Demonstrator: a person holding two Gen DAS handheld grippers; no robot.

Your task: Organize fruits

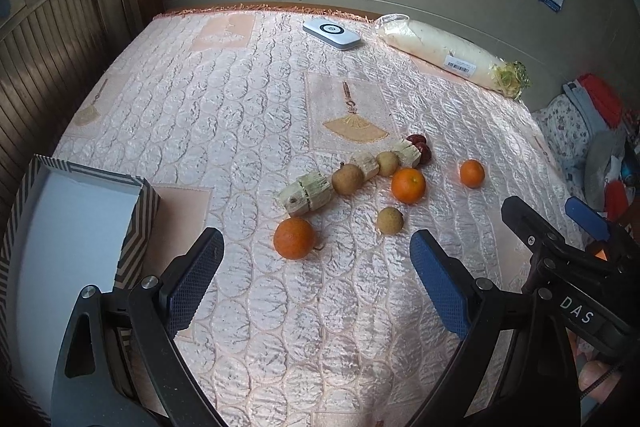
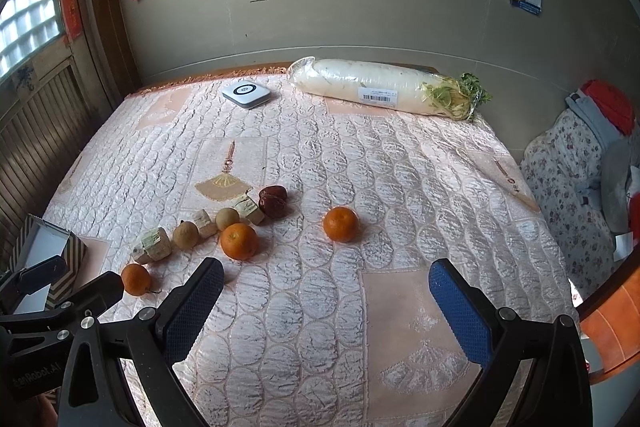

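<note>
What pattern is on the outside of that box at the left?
Brown and cream chevron stripes cover the box; its inside is plain white. It shows best in the left wrist view.

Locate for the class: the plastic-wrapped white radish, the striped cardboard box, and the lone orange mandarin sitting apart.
plastic-wrapped white radish [image 2: 372, 87], right wrist view, mid-body above its label.
striped cardboard box [image 1: 140, 215], left wrist view, striped outer wall.
lone orange mandarin [image 2: 340, 224], right wrist view, centre of peel.

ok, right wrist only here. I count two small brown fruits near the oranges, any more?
Observer: A third brown fruit lies alone between the nearest orange and the middle orange.
Operator: Anything in the box?
Observer: The striped box shows a bare pale floor, no fruit in the part visible.
Operator: Left jaws?
Observer: The left gripper is open and empty, facing the nearest orange.
</note>
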